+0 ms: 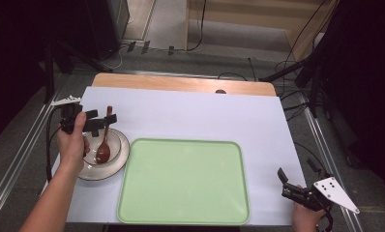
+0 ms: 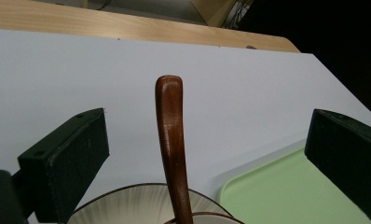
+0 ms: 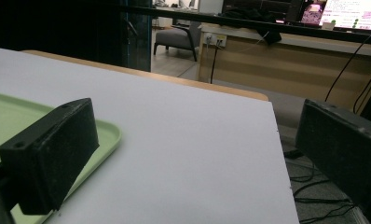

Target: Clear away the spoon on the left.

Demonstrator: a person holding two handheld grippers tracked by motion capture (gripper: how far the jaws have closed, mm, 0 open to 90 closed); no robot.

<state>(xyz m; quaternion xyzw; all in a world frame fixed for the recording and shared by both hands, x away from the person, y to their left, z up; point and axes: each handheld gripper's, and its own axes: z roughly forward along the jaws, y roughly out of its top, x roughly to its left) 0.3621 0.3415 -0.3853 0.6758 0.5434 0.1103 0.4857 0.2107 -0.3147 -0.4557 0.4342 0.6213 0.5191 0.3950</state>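
A: 2 grippers, both with jaws spread and holding nothing. At the left of the high view the left gripper [image 1: 99, 122] straddles the handle of the wooden spoon [image 1: 104, 144]; in the left gripper view that handle [image 2: 171, 135] rises between the 2 black jaws, apart from both.

B: Where does the spoon sit?

A: Its head rests in a small bowl [image 1: 114, 145] on a ribbed plate [image 1: 122, 162], just left of the green tray [image 1: 183, 181]. The handle leans up and away over the rim.

B: So what could go wrong?

A: I'd judge that a lopsided close is the main risk: the handle looks nearer 1 jaw, so that jaw may push first and swing the spoon, or tip the bowl on the plate. The handle also looks smooth and rounded, so a grip near the tip could let it pivot.

B: And the right side?

A: The right gripper [image 1: 288, 186] hangs at the lower right of the high view, off the tray's corner, well away.
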